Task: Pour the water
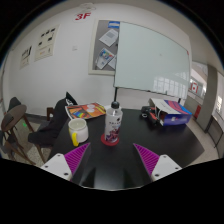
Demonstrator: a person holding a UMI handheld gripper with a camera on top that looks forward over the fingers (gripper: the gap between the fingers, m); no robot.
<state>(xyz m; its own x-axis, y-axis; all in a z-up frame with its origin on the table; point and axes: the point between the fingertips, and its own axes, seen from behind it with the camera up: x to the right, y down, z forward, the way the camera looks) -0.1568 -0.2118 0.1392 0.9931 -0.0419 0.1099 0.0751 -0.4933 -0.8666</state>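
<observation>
A clear plastic bottle [113, 125] with a red cap and a red-and-white label stands upright on the dark table [125, 160], ahead of my fingers and between their lines. A yellow cup [78, 131] stands just to its left. My gripper [112, 160] is open and empty; its two fingers with magenta pads [74, 159] are spread wide at the near side of the table, well short of the bottle.
A blue box with papers [170, 111] and a dark object lie at the table's far right. Books and a bag [85, 110] lie at the far left, with a chair [18, 125] beside the table. A whiteboard [150, 60] hangs on the wall behind.
</observation>
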